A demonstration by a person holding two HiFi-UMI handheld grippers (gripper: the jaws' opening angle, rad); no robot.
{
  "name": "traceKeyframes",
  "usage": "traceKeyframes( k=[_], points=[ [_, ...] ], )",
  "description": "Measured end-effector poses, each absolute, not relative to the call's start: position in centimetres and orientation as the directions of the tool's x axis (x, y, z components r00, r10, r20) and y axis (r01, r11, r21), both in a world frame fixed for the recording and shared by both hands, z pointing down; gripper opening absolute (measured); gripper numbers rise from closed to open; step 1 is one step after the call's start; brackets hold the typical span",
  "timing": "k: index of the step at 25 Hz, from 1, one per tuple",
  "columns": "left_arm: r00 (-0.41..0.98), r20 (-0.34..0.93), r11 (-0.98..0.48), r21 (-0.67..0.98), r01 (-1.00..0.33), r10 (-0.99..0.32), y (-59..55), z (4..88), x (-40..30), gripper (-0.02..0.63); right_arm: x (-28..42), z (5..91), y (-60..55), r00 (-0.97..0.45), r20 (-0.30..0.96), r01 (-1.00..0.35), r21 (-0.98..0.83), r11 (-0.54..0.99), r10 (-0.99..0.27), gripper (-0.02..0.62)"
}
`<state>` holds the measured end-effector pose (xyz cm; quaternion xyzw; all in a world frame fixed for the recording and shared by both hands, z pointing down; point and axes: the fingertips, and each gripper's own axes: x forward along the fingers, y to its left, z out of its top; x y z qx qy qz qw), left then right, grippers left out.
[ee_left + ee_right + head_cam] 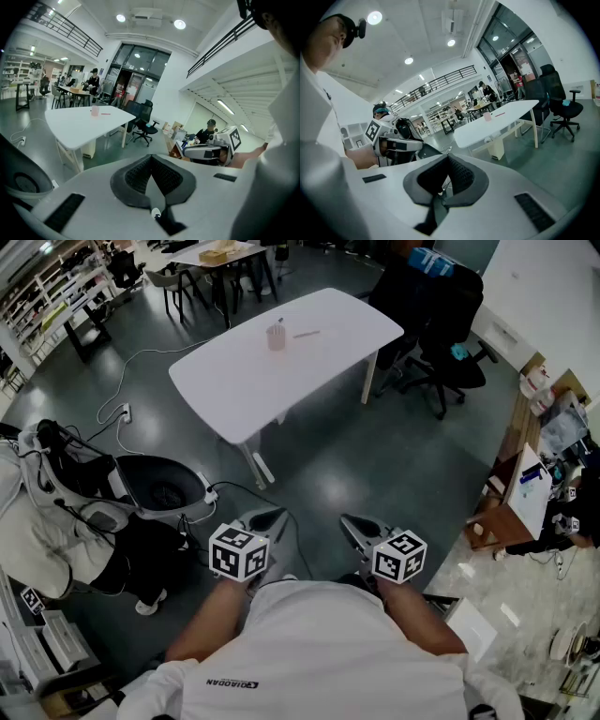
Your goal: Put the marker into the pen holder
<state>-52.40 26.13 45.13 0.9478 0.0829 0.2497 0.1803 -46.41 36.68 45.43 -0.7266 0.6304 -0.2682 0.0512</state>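
- A marker (307,334) lies on the white table (234,381), just beside the pink pen holder (276,337).
- The left gripper (266,518) and right gripper (355,525) hang well apart from the table, jaws together (nothing between them).

A: What's the tally on the white surface (319,367)?
B: One surface, one pink pen holder (276,337), one marker (307,334).
A: And up close?
B: Two tongs, the left tongs (267,519) and the right tongs (356,524), and two patterned cubes (239,552).
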Motion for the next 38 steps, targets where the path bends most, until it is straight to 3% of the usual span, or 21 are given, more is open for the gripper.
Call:
traceKeyframes(
  k=[24, 31, 38],
  points=[
    [0.852, 0.462, -0.919, 0.391, 0.051, 0.244, 23.8, 45.9, -52.5, 0.028, -45.8, 44.5, 33.7, 0.058, 0.306, -0.899, -0.398, -0.183, -0.950, 0.018],
    [0.846, 0.471, -0.898, 0.440, 0.021, 0.251, 21.3, 46.6, -47.7, 0.028, -39.7, 45.3, 33.3, 0.090, 0.312, -0.832, -0.499, -0.244, -0.946, 0.018],
    [0.852, 0.470, -0.910, 0.413, 0.016, 0.229, 20.0, 46.7, -41.6, 0.028, -32.2, 45.6, 31.1, 0.089, 0.287, -0.844, -0.487, -0.226, -0.954, 0.018]
  ],
)
